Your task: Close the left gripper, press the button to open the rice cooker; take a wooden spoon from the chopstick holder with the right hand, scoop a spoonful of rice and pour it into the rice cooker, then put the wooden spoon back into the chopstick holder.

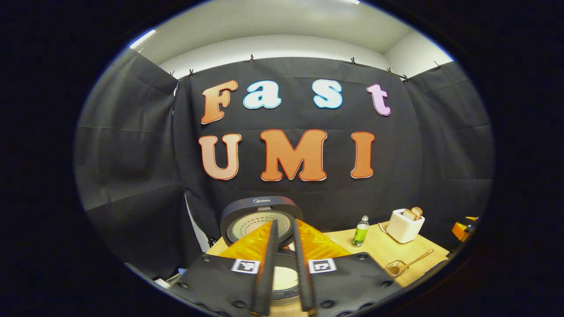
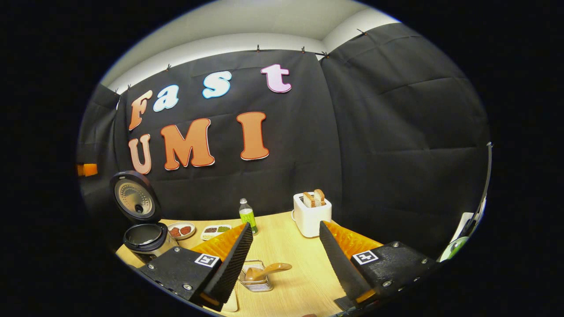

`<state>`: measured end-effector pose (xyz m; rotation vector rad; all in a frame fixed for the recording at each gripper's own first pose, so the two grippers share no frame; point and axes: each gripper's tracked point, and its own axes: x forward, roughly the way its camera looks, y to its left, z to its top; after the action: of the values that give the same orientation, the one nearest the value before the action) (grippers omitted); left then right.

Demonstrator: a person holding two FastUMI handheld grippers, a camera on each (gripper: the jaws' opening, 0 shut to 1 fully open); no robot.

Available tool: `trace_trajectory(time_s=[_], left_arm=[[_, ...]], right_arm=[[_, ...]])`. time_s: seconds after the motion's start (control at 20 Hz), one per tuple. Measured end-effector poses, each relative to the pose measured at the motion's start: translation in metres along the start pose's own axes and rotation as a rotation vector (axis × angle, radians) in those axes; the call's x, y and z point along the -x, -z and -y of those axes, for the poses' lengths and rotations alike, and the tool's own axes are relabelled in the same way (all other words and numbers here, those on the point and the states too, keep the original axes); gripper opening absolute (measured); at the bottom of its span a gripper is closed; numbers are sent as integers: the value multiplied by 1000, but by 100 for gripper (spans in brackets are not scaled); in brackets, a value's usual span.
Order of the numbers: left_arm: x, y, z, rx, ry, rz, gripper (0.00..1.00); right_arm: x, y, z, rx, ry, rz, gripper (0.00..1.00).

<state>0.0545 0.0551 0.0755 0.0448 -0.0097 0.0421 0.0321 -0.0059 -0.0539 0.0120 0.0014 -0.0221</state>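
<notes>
- Nearest my lens in the left gripper view stood the left gripper (image 1: 285, 266); I noted its fingers drawn nearly together, a thin gap between them, nothing gripped.
- Directly behind those fingers I observed the rice cooker (image 1: 282, 281), its lid (image 1: 261, 219) raised upright. The fingers stood across part of the pot's mouth, so I could see only a pale patch inside and could not tell what it was.
- On the right gripper's side I recorded the right gripper (image 2: 286, 257) with fingers spread wide apart, holding nothing, touching nothing.
- Between those fingers, on the wooden table (image 2: 299, 281), I saw the chopstick holder (image 2: 256, 278), a wire rack, with the wooden spoon (image 2: 266, 271) lying in it, handle pointing toward the right of that view.
- I also located holder and spoon in the left gripper view, well to the right of the cooker near the table edge.
- Surroundings, as noted in the right gripper view: a green bottle (image 2: 247, 215) upright toward the back of the table; a white toaster (image 2: 312, 215) to its right with two slices of bread (image 2: 313, 198) standing in its slots.
- Beside the cooker I logged a round dish (image 2: 181, 230) holding reddish grains, and next to it a divided tray (image 2: 216, 231) with dark, green and pale contents in separate compartments. I could not identify them further.
- Nothing stood between the right gripper and the spoon.
</notes>
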Motion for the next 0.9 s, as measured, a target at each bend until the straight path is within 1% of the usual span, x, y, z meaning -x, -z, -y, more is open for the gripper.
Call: trace_trajectory(time_s=[0.15, 0.25, 0.35, 0.55, 0.7, 0.8, 0.9], left_arm=[[6, -3, -5, 23, -6, 5, 51], [11, -4, -13, 27, -29, 12, 75], [16, -5, -20, 42, -52, 12, 80], [23, -2, -43, 55, -105, 10, 92], [25, 1, -57, 39, -140, 9, 100], [27, 5, -62, 39, -149, 1, 100], [27, 10, -68, 47, -159, -10, 100]], right_arm=[[-18, 27, -7, -34, -17, -31, 94], [-31, 42, -9, -59, -29, -40, 94], [-45, 64, -3, -93, -17, -71, 94], [-57, 108, -3, -226, -3, -160, 94], [-57, 130, -15, -324, -26, -210, 95], [-58, 137, -19, -401, -30, -228, 94], [-59, 143, -25, -476, -39, -252, 87]])
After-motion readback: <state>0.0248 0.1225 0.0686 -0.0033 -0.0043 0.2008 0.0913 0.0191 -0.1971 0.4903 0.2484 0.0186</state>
